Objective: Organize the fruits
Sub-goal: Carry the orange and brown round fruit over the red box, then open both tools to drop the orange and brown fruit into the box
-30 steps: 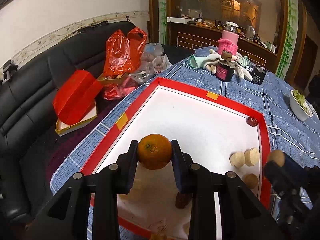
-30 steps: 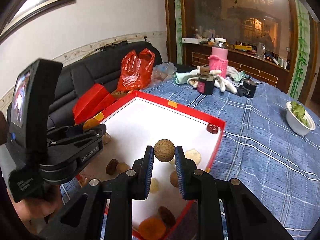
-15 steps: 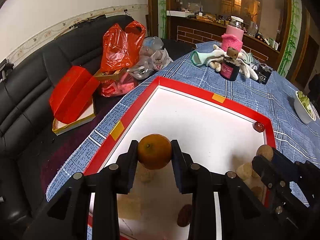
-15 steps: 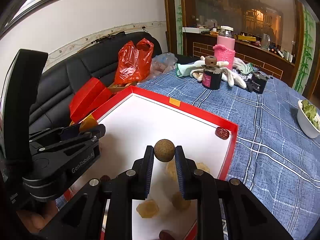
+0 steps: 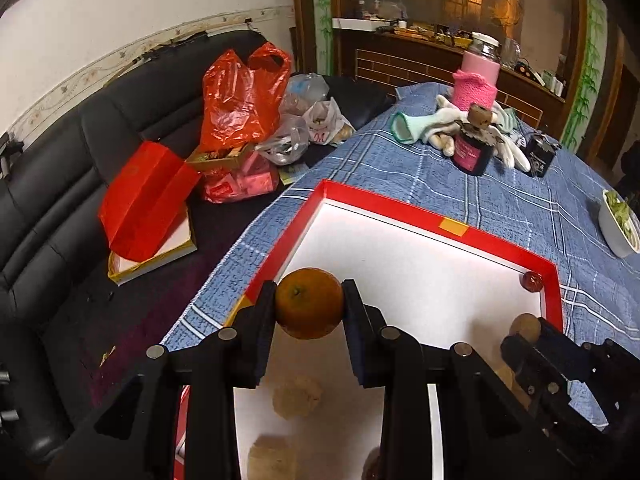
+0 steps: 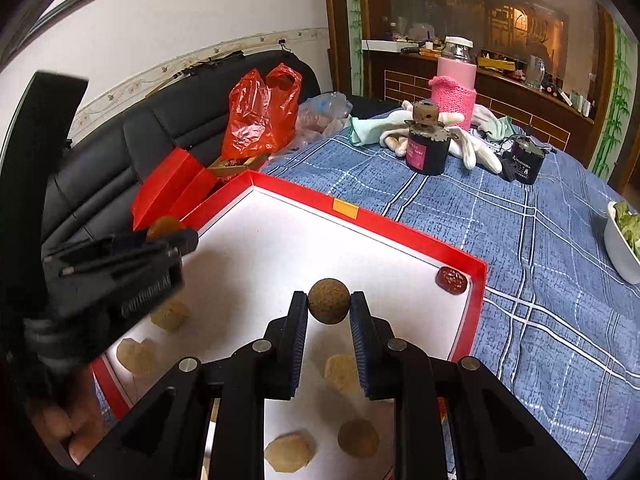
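Left gripper: the black two-finger left gripper (image 5: pixel 309 310) is clenched on a round orange citrus fruit (image 5: pixel 309 309), pads pressing both sides, the fruit clear of the floor below.
Right gripper: the black two-finger right gripper (image 6: pixel 329 307) is clenched on a small round brown rough-skinned fruit (image 6: pixel 329 306), likewise carried in the air.
Beneath both: a shallow red-walled tray with a white floor (image 6: pixel 404 236) on a blue checked tablecloth (image 6: pixel 540 248).
Ahead of the grippers: the far half of the tray floor is bare; a glossy dark-red fruit (image 6: pixel 452 279) lies in the far right corner, against the wall.
Below and behind the right tips: several pale tan lumpy fruits, one (image 6: pixel 340 372) just under the fingers, and another brown round fruit (image 6: pixel 358 438) nearer the camera.
Left of the right gripper: the left one, with part of the person's hand (image 6: pixel 60 428) at the frame's lower edge.
Step in hand: judged as transport, each gripper carrying one fruit over the tray toward its open far part.
Next move calls for: lowering each fruit to the white floor in a free spot, well apart from the pale ones, before easing the pads off.
Caution: both fruits are round and may roll toward the wall once let go.
Further off: a dark jar (image 6: pixel 426 152) and white gloves (image 6: pixel 476 152), not involved.
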Tool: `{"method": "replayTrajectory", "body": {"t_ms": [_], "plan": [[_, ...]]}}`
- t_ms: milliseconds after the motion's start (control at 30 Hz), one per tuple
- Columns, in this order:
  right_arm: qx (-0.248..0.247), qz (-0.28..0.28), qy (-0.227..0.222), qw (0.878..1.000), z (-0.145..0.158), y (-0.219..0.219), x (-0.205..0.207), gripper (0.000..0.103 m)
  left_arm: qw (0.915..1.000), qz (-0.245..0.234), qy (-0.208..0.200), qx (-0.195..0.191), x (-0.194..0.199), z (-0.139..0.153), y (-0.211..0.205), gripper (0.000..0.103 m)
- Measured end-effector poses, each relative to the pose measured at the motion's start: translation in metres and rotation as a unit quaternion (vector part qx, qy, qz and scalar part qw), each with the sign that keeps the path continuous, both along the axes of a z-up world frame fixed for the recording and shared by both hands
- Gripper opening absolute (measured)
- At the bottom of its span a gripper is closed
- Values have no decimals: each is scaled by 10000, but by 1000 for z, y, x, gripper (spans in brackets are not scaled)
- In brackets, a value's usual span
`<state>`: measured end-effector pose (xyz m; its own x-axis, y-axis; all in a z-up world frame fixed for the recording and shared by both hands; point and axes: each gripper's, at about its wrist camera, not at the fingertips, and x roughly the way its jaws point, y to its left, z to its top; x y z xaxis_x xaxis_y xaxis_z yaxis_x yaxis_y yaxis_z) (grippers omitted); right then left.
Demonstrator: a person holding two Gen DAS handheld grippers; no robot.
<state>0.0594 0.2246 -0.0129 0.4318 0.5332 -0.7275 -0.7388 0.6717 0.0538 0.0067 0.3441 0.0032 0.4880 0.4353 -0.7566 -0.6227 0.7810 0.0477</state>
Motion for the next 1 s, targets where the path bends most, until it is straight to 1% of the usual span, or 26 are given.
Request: {"method": "replayTrajectory", "body": {"t_ms": [167,300,1000], "plan": [[-84,-16,58,9999,-7,-3,-1,21,9996,-202,123,-171,1,-15,-12,30],[-141,-28,65,9999,-10,-10,-5,21,9993,-215,158,-263,-3,-21,-16,30],[-253,-70,-21,9997,-9,-12,-15,22,9992,-224,154,-277,-9,-19,-18,30]]}}
